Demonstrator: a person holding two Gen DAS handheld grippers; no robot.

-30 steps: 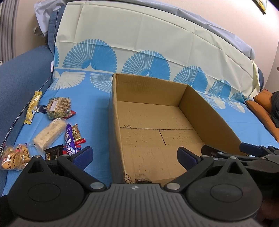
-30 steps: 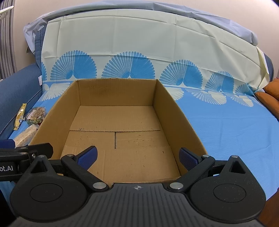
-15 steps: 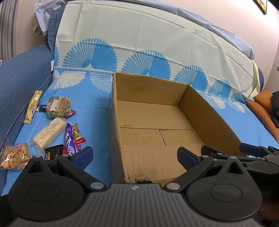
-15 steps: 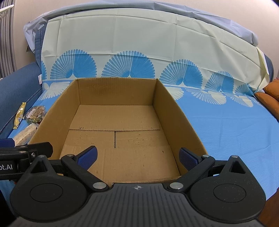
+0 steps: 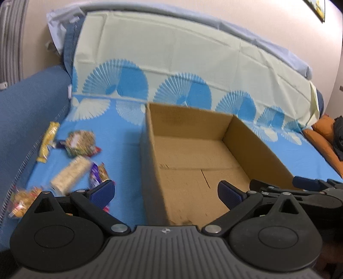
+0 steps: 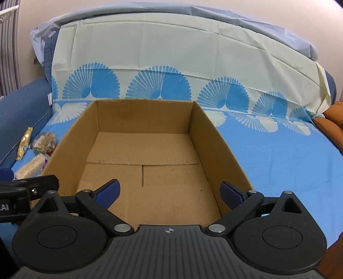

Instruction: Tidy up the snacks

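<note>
**Both grippers wide, box has 0 snacks in it**

Left gripper point(image 5: 166, 191) and right gripper point(image 6: 169, 192) both have jaws spread, holding nothing. Cardboard box point(image 6: 216, 137) sits bare on the blue cloth point(image 6: 278, 154). Snacks point(image 5: 70, 173) lie bunched left of the box, overlapping, so I'd guess a pinch could snag 2 wrappers or squash that rice bar.

A home living room — a blue fabric sofa point(image 6: 19, 107) draped with a fan-print cloth point(image 6: 171, 70), an orange cushion point(image 6: 332, 122) at its end, a plain painted wall point(image 5: 278, 28) behind with a framed picture point(image 5: 319, 9) hung high.
</note>
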